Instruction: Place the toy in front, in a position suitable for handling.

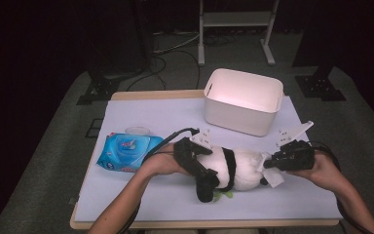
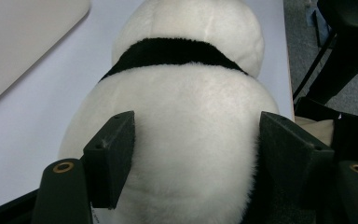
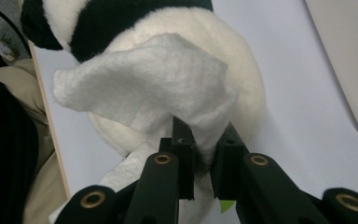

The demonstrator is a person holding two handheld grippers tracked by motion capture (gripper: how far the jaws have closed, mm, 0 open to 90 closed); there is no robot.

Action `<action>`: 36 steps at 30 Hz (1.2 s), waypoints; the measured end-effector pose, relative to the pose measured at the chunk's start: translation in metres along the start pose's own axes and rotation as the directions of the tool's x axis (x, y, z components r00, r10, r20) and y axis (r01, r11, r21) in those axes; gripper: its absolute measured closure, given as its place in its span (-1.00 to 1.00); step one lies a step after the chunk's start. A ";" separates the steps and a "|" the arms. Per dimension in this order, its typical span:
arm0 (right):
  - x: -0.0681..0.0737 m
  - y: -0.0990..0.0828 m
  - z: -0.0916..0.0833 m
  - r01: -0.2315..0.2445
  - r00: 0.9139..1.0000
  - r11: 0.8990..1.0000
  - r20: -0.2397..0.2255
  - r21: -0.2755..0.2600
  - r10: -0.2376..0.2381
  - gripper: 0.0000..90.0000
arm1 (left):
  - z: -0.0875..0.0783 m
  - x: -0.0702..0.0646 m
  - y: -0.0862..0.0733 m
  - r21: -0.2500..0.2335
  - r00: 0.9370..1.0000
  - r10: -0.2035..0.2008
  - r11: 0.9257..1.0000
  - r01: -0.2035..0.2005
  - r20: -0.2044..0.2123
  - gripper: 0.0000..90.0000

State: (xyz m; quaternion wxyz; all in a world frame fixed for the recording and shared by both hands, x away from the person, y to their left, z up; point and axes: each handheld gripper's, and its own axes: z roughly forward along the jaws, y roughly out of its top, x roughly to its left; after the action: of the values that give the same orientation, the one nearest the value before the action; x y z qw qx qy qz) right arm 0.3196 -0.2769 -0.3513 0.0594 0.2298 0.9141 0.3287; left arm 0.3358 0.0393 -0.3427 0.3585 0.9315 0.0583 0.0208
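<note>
Panda [image 1: 238, 168], a plush toy, lies on its side on the desk [image 1: 141, 114] in front of the white bin [image 1: 243, 100], with a pack of wipes [image 1: 126, 151] off to its left. It looks light, soft and squashy, so it will dent under a grip instead of slipping, and nothing about it seems fragile. The round body is the best hold, because fur and stuffing give the pads something to sink into. The left gripper [image 2: 193, 154] does this: its jaws stand fairly wide, one on each side of the white rump, pressing into the fur. The right gripper [image 3: 203, 144] has its jaws nearly together, pinched on a fold of white wipe [image 3: 144, 84] that lies against the panda's body. The wipe is thin and limp, so it will sag and bunch.
</note>
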 end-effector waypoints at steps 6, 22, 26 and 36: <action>0.004 0.010 0.000 0.024 1.000 1.000 0.005 -0.011 -0.024 0.80 | -0.001 -0.002 0.000 -0.001 1.000 0.001 1.000 -0.001 0.004 -0.37; 0.018 0.033 0.031 0.093 0.994 0.996 -0.062 0.017 -0.091 0.82 | -0.006 0.001 0.000 0.013 0.999 -0.033 0.999 0.033 -0.033 -0.64; 0.023 0.028 0.031 0.090 0.993 0.996 -0.071 0.011 -0.089 0.83 | -0.001 0.002 -0.005 0.029 0.998 -0.051 0.998 0.052 -0.021 -0.72; 0.032 0.035 0.028 0.121 0.991 0.992 -0.061 -0.027 -0.122 0.83 | 0.002 0.000 -0.009 0.001 1.000 0.008 1.000 -0.008 -0.002 -0.30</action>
State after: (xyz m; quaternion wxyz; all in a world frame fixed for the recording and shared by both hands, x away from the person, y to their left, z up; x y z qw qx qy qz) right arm 0.3122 -0.2227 -0.3500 0.0534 0.1627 0.9240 0.3420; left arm 0.3356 0.0447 -0.3502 0.3580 0.9318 0.0550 0.0232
